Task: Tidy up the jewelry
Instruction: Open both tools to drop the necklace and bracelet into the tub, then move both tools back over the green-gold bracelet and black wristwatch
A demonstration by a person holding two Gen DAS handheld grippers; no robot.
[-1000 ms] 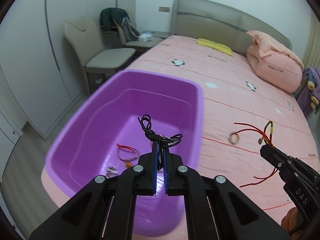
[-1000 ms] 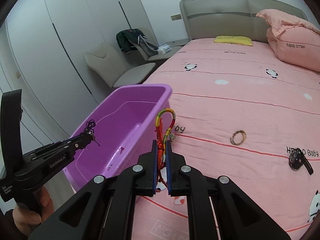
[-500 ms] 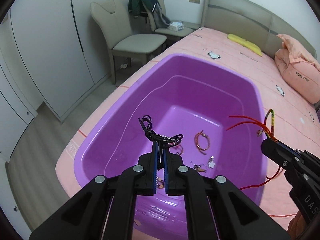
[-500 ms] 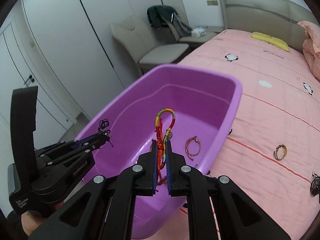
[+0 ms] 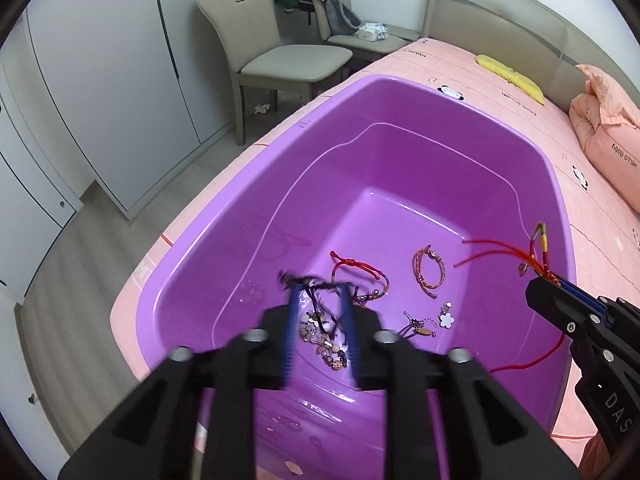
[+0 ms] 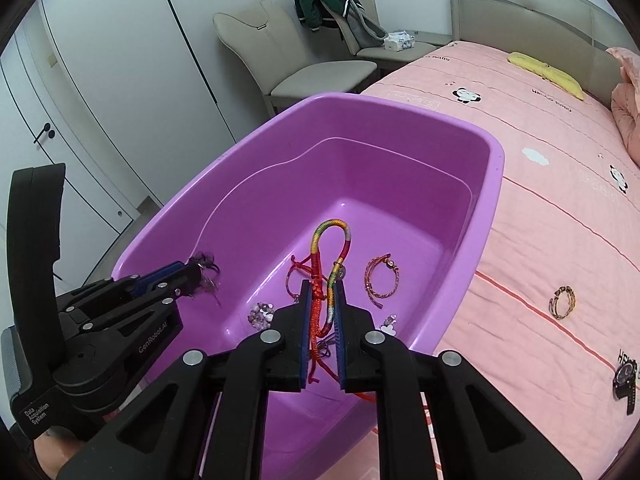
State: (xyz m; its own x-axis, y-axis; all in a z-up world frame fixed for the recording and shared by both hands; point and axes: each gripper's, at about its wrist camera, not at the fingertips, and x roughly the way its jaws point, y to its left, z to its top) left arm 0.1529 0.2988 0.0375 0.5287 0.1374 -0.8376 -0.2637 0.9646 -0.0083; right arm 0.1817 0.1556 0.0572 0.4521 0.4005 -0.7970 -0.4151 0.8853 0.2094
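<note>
A purple tub (image 5: 400, 92) (image 6: 492, 184) sits on the pink bed. Several bracelets and charms lie on its floor, among them an orange braided one (image 5: 429, 273) (image 6: 382, 276). My left gripper (image 5: 320, 300) (image 6: 196, 270) hangs over the tub with its jaws apart; the black cord bracelet (image 5: 306, 284) is blurred at the tips, slipping free. My right gripper (image 6: 323, 300) (image 5: 550, 280) is over the tub's near right side, jaws slightly apart, with the red and multicoloured cord bracelet (image 6: 324, 268) (image 5: 536, 252) between them.
On the bedspread right of the tub lie a beaded bracelet (image 6: 562, 302) and a black watch (image 6: 626, 380). Two beige chairs (image 5: 276, 48) stand beyond the tub, white wardrobe doors (image 6: 100, 80) to the left, pillows (image 5: 608, 140) by the headboard.
Both grippers moved in over the tub. The left jaws opened, and the black cord bracelet is coming loose. The right jaws parted a little around the red cord bracelet.
</note>
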